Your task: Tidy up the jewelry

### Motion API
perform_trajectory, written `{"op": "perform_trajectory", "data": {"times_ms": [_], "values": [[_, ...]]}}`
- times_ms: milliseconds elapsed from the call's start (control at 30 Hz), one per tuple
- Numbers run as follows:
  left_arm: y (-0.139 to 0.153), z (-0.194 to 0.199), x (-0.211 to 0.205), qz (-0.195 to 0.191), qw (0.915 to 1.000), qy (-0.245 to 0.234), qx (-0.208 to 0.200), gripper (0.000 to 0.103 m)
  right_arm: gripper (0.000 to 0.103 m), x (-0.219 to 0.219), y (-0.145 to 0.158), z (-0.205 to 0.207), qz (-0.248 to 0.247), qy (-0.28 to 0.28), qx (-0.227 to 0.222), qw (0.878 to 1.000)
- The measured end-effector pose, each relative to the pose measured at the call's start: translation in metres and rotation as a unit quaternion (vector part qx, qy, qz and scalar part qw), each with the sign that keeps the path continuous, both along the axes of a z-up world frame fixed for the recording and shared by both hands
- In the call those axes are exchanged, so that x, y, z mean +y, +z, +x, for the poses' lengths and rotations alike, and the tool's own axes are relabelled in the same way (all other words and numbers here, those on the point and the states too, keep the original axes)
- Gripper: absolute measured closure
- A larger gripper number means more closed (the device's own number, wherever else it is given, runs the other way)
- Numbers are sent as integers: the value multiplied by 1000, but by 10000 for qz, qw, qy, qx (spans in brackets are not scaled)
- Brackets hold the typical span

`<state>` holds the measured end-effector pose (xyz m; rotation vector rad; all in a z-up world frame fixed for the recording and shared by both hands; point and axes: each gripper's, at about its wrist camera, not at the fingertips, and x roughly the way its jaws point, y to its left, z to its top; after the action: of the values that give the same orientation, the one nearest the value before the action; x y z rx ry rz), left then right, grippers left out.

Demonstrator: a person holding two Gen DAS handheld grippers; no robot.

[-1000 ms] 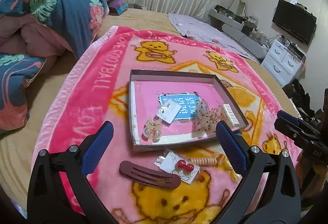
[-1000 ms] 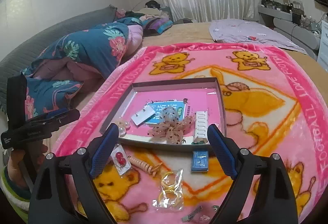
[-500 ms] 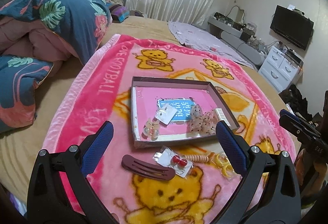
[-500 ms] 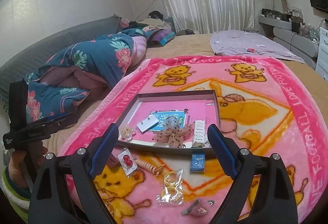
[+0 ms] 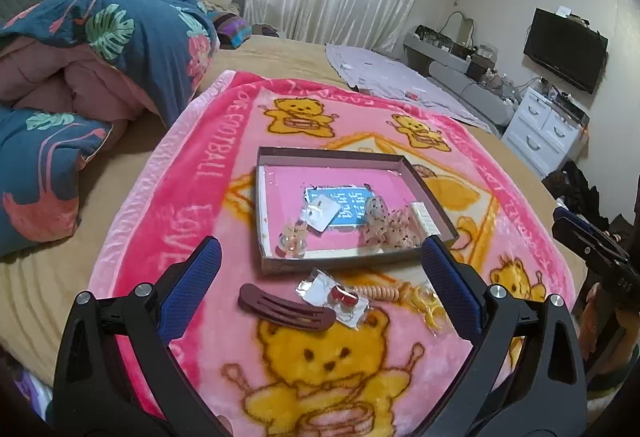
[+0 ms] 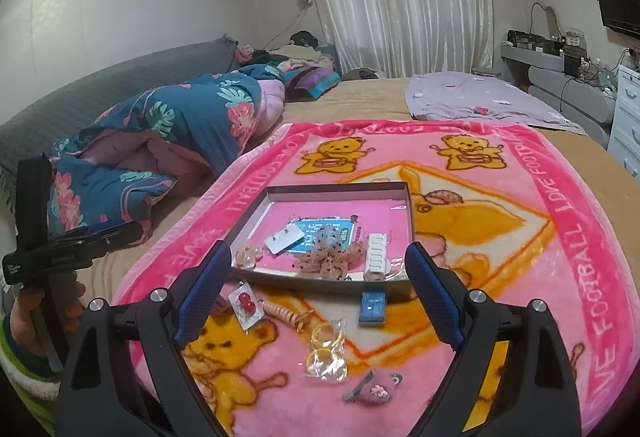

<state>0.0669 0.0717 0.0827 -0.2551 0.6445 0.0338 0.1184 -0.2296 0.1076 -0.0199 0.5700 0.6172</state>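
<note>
- 2 grippers hang apart and empty: left gripper (image 5: 320, 273), right gripper (image 6: 320, 277).
- Dark hair clip (image 5: 286, 307) lies on the blanket (image 5: 176, 205), below-left of the left gripper's centre, long axis crosswise.
- Tray (image 5: 332, 157) sits just beyond; left is nearer.

Blanket (image 6: 560, 277) right of tray (image 6: 320, 189) bare; near side crowded by hair clip (image 5: 286, 307), earring packet (image 6: 245, 304)

The bed (image 6: 360, 101) carries a pink blanket (image 6: 560, 237); left of the blanket lies a rumpled quilt (image 6: 192, 117), beyond it a lilac cloth (image 6: 472, 97) lies flat.
</note>
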Motion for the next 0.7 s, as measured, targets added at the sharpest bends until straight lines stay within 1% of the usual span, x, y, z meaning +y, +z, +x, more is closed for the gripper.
{"op": "perform_trajectory", "data": {"times_ms": [400,700], "values": [[-15,-9,-7,77,9997,-18,236,10,15,-9,-11,-12,-96,65,77,9999],[-27,-14,-4,116,9990,57,417,10,15,-8,-28,-20,-341,198,210,9990]]}}
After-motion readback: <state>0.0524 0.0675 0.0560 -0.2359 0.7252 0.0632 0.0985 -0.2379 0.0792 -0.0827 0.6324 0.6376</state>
